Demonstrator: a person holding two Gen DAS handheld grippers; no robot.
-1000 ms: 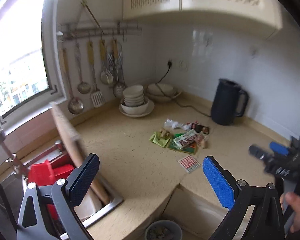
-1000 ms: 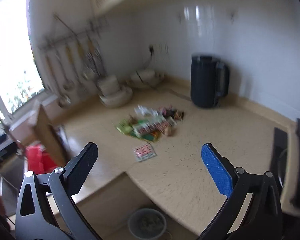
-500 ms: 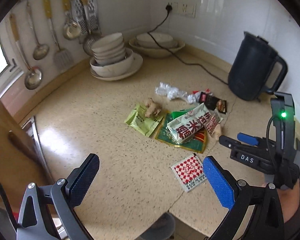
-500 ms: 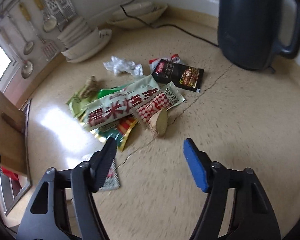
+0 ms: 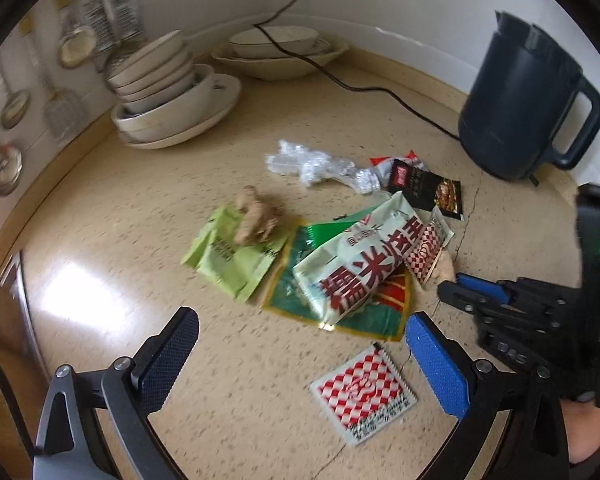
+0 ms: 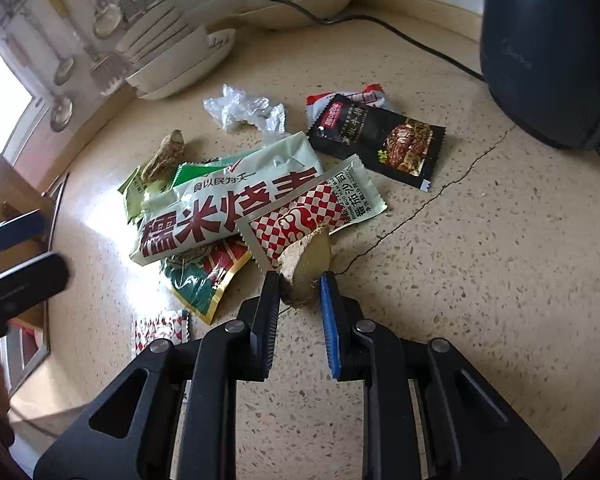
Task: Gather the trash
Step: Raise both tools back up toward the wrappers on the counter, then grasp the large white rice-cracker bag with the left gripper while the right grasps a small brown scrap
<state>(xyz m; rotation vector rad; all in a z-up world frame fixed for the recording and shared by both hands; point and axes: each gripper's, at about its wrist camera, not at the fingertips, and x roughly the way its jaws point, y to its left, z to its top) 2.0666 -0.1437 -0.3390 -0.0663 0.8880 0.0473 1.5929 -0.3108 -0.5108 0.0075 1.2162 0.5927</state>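
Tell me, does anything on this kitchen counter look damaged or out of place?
Yes. A thin dark crack runs across the speckled countertop, and empty snack wrappers and ginger scraps lie strewn beside the kettle.

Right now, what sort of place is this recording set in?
A home kitchen, by the look of it: a speckled countertop with stacked bowls, an electric kettle plugged into the wall, and ladles hanging on a rail by the window. Snack wrappers lie scattered mid-counter.

Glossy plastic wrappers [image 6: 228,208] on speckled stone counter [image 6: 480,260], matt dark plastic kettle [image 5: 520,108].
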